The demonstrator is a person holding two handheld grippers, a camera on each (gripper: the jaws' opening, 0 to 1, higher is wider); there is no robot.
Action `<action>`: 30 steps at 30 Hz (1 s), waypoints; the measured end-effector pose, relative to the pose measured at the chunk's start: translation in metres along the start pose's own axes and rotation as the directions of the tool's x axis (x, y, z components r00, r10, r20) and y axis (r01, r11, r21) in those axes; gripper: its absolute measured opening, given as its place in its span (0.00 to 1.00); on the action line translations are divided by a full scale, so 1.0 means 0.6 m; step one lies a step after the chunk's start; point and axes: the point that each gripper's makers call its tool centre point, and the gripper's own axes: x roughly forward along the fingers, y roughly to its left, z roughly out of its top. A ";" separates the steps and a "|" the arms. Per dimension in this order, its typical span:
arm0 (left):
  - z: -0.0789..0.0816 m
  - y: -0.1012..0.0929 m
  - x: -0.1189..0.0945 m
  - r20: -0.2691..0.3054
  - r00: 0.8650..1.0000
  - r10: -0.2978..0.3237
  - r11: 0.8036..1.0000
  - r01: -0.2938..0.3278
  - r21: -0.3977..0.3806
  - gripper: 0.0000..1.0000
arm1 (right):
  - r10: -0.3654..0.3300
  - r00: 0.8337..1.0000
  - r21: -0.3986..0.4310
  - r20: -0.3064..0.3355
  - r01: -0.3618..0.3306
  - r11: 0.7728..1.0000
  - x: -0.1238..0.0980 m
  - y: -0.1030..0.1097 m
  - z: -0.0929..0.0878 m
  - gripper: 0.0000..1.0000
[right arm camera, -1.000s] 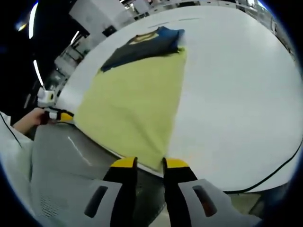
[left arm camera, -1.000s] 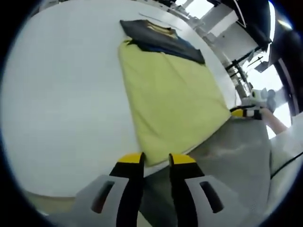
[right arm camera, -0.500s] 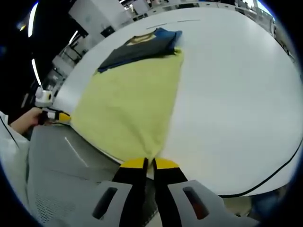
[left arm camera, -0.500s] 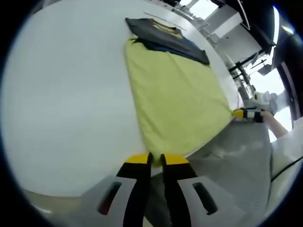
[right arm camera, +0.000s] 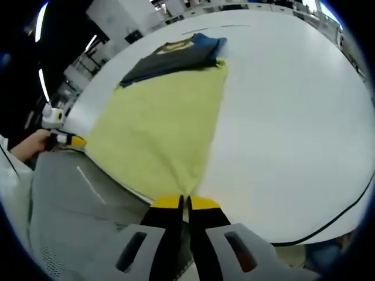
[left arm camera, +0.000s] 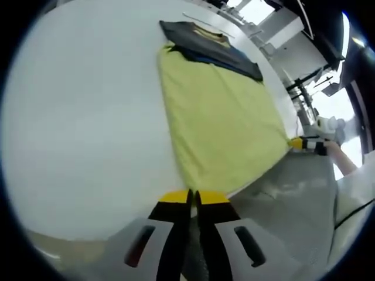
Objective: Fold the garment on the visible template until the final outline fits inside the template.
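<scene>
A yellow-green garment (left arm camera: 222,117) lies flat on the white table (left arm camera: 82,117), with a dark blue part (left arm camera: 211,44) at its far end. My left gripper (left arm camera: 193,198) is shut on the garment's near corner at the table's edge. In the right gripper view the same garment (right arm camera: 164,123) stretches away, its dark blue part (right arm camera: 173,55) at the far end. My right gripper (right arm camera: 182,202) is shut on the other near corner. Each gripper appears in the other's view: the right gripper (left arm camera: 304,142) and the left gripper (right arm camera: 67,139), both at the hem's far corner.
Grey clothing of the person (right arm camera: 76,211) hangs below the near table edge. A hand (left arm camera: 340,157) holds the right gripper. Thin dark lines (right arm camera: 217,26) mark the table beyond the garment. A black cable (right arm camera: 345,208) runs along the table's right edge. Racks and equipment (left arm camera: 293,41) stand behind.
Both grippers went from open, astride the garment's near corners, to shut on them. The views shifted slightly forward.
</scene>
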 end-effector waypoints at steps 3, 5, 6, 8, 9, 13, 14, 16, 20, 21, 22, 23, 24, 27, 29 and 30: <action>-0.001 0.000 -0.002 0.000 1.000 0.004 1.000 -0.004 -0.019 0.00 | -0.011 1.000 -0.013 0.007 0.011 1.000 0.000 -0.001 0.002 0.04; 0.000 -0.002 -0.004 0.001 1.000 0.005 0.999 -0.005 -0.032 0.00 | -0.012 1.000 -0.014 0.015 0.012 1.000 0.000 -0.001 0.004 0.03; 0.000 -0.002 -0.005 0.004 1.000 0.008 0.999 -0.008 -0.039 0.00 | -0.011 1.000 -0.013 0.017 0.012 1.000 -0.001 0.000 0.004 0.03; 0.001 -0.002 -0.007 0.008 1.000 0.009 0.999 -0.009 -0.052 0.00 | -0.010 1.000 -0.013 0.021 0.010 1.000 -0.003 0.000 0.006 0.03; 0.001 -0.003 -0.008 0.011 1.000 0.009 0.998 -0.008 -0.055 0.00 | -0.009 1.000 -0.016 0.027 0.009 1.000 -0.007 0.001 0.008 0.03; 0.003 -0.006 -0.013 0.022 1.000 0.007 0.998 -0.006 -0.066 0.00 | 0.007 0.999 -0.056 0.049 -0.004 0.998 -0.014 0.007 0.016 0.03; 0.004 -0.006 -0.015 0.026 1.000 0.007 0.998 -0.005 -0.070 0.00 | 0.031 0.997 -0.095 0.073 -0.024 0.995 -0.017 0.015 0.023 0.03; 0.005 -0.007 -0.019 0.034 0.999 0.006 0.997 -0.003 -0.074 0.00 | 0.030 0.997 -0.089 0.072 -0.023 0.996 -0.022 0.019 0.024 0.03; 0.009 -0.011 -0.026 0.050 0.999 0.001 0.997 0.003 -0.077 0.00 | 0.008 0.996 -0.072 0.086 -0.001 0.997 -0.026 0.012 0.026 0.03; 0.010 -0.013 -0.029 0.056 0.998 0.000 0.997 0.004 -0.076 0.00 | 0.008 0.996 -0.066 0.087 -0.003 0.998 -0.028 0.012 0.026 0.03; 0.011 -0.014 -0.030 0.059 0.998 0.000 0.997 0.004 -0.075 0.00 | 0.014 0.996 -0.064 0.087 -0.009 0.998 -0.031 0.014 0.025 0.03; 0.012 -0.015 -0.032 0.063 0.998 0.000 0.997 0.005 -0.074 0.00 | 0.014 0.996 -0.062 0.088 -0.009 0.998 -0.033 0.015 0.024 0.03; 0.012 -0.016 -0.035 0.068 0.998 -0.001 0.997 0.007 -0.075 0.00 | 0.013 0.996 -0.061 0.091 -0.008 0.998 -0.037 0.016 0.024 0.03; 0.013 -0.017 -0.042 0.084 0.996 -0.004 0.997 0.011 -0.082 0.00 | 0.019 0.994 -0.056 0.104 -0.013 0.998 -0.045 0.019 0.028 0.03; 0.013 -0.020 -0.047 0.095 0.995 -0.009 0.996 0.018 -0.089 0.00 | 0.022 0.993 -0.047 0.112 -0.017 0.999 -0.052 0.022 0.031 0.03; 0.014 -0.022 -0.051 0.101 0.995 -0.012 0.996 0.021 -0.091 0.00 | 0.024 0.993 -0.045 0.115 -0.018 0.999 -0.054 0.023 0.032 0.03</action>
